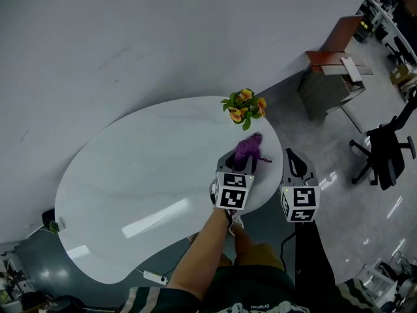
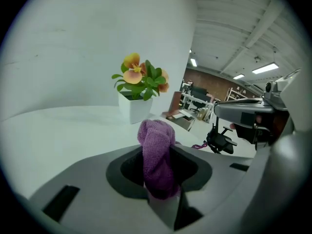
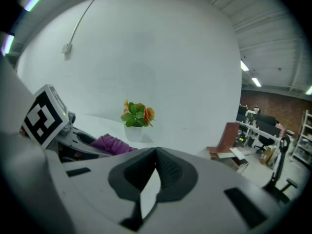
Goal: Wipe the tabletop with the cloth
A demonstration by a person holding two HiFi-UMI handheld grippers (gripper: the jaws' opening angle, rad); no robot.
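Between the jaws of the left gripper (image 2: pixel 159 172) stands one purple cloth (image 2: pixel 157 152), bunched into an upright wad. The jaws are closed on its lower part, and its top pokes out past the tips. A thin purple strand trails off to the right of the jaws. This gripper is over the right end of the white oval tabletop (image 1: pixel 130 175); whether the cloth touches the surface cannot be told.

Just ahead of those jaws, and slightly to their left, stands one small white square pot (image 2: pixel 134 107). It holds a plant with orange flowers (image 2: pixel 132 69) and green leaves. The pot is close to the cloth but apart from it, and it is the only thing on the tabletop in front of the jaws.

Right of the left gripper hangs the right gripper (image 3: pixel 155 155), beyond the table's edge and over the grey floor. Its jaws meet at the tips with nothing between them. From these jaws, the cloth and the left gripper lie to the left, and the potted plant lies ahead, a little left.

Farther right of both grippers stand one reddish-brown cabinet (image 1: pixel 332 70) and one black office chair (image 1: pixel 384 152), well away from the table. Behind the jaws, a white power strip (image 1: pixel 154 278) lies on the floor under the table's near edge.
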